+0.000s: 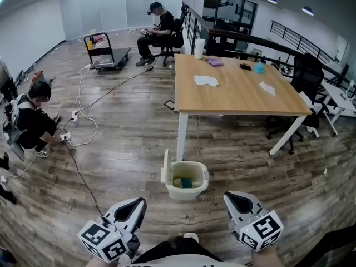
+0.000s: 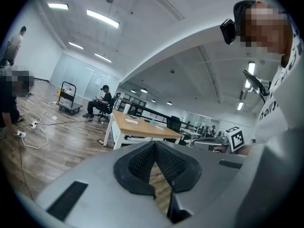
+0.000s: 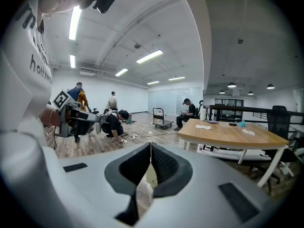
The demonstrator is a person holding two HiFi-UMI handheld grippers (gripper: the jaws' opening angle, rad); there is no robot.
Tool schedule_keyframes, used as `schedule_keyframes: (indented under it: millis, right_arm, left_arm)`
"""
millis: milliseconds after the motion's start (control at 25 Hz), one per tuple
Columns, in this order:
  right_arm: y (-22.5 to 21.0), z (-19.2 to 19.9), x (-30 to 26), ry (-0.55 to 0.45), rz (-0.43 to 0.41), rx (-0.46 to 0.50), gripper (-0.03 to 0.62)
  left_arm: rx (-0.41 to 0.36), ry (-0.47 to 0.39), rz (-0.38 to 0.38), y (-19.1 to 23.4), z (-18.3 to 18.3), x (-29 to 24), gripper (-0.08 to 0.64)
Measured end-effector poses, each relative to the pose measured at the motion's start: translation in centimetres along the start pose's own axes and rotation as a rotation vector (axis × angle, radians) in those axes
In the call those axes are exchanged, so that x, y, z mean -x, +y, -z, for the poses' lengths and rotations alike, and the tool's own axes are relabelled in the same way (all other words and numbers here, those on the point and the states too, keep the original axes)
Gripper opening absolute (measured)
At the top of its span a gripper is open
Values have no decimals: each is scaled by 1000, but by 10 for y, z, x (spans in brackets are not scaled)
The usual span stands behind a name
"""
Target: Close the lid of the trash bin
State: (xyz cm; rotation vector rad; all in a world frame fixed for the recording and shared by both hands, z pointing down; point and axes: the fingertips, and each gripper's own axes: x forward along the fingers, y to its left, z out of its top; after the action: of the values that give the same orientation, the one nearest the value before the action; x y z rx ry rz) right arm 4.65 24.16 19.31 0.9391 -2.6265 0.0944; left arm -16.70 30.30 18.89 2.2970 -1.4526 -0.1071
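Note:
A cream trash bin stands on the wooden floor beside a table leg, with rubbish showing inside. Its lid is swung up and stands upright at the bin's left side. My left gripper is low in the head view, short of the bin and to its left, with its jaws shut and empty. My right gripper is short of the bin and to its right, also shut on nothing. In the left gripper view the gripper has its tips together. In the right gripper view, cream bin plastic shows below the tips of the gripper.
A wooden table with white legs stands just behind the bin. Cables trail over the floor at the left, where a person crouches. Another person sits at the back near a cart. Office chairs stand at the right.

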Motion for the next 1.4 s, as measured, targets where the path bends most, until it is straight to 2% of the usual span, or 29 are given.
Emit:
schedule_keyframes:
  millis: [280,1040,1160,1320,1400]
  right_arm:
    - [-16,1,-2,-2,-13,6,11]
    - [-79,2,-25,-11,-118,40,11]
    - [-93,1,-25,-52,-144,-11,11]
    - [-107,-12,-22,-187,-224,-132,11]
    - [-114,-9,-24,-193,-235,-146,11]
  left_arm:
    - [5,-4,-17,-5,2,-13,6]
    - [44,-30,-111,-8,10,-72,6]
    - [52,-37,-124,-8,11,-87,6]
    - [34,-32,-145,-9,14,-105,7]
    - [38,-32,-155,-8,17,-109,6]
